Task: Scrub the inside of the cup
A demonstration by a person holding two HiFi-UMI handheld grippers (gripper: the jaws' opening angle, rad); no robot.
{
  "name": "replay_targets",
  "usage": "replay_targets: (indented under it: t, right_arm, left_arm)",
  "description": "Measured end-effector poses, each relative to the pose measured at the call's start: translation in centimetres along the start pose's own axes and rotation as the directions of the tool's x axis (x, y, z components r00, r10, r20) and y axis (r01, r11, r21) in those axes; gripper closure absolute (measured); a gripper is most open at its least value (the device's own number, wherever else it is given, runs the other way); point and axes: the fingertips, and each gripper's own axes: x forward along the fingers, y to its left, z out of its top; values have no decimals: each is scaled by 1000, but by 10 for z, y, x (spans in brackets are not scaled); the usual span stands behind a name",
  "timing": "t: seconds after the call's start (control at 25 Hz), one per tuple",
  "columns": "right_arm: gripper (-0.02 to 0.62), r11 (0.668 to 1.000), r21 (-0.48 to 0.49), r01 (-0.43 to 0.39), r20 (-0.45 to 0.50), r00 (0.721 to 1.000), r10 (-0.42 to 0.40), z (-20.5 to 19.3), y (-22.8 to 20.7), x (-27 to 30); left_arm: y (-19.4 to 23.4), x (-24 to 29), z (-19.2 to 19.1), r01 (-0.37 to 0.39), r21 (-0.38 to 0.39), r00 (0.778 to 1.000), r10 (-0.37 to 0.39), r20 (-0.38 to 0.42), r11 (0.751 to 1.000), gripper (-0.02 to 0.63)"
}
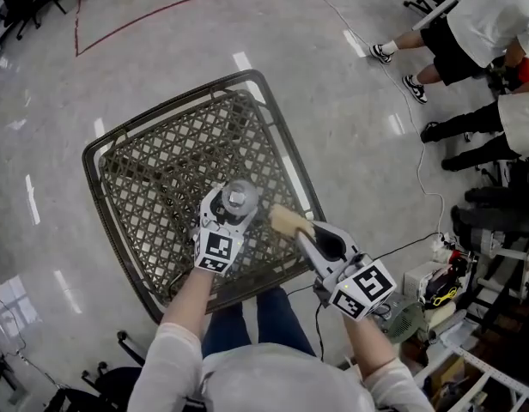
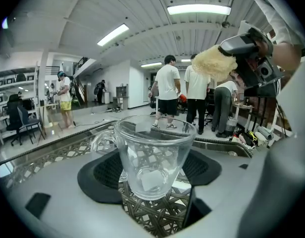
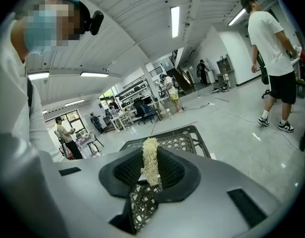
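A clear glass cup (image 2: 153,152) with a handle on its left sits between the jaws of my left gripper (image 2: 153,175), which is shut on it. From the head view the cup (image 1: 240,197) is held above the woven table, mouth up, in the left gripper (image 1: 233,206). My right gripper (image 1: 300,230) is shut on a yellow fibrous sponge (image 1: 288,221), just right of the cup and apart from it. The sponge (image 3: 150,159) stands on edge between the right gripper's (image 3: 149,175) jaws. It also shows as a pale tuft (image 2: 215,62) above and right of the cup.
A square wicker-topped table (image 1: 174,166) with a dark metal rim lies below both grippers. People stand and sit at the right (image 1: 471,24). Cables, a white box and a small fan (image 1: 402,318) crowd the floor at lower right. My legs are under the table's near edge.
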Motion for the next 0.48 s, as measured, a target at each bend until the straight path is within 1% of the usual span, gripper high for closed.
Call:
replay_targets:
  t: [0.48]
  right_arm:
    - [506, 1000, 1, -2, -20, 1000, 2, -6, -4, 0]
  left_arm:
    - [-3, 6, -13, 2, -20, 1000, -2, -14, 1000, 249]
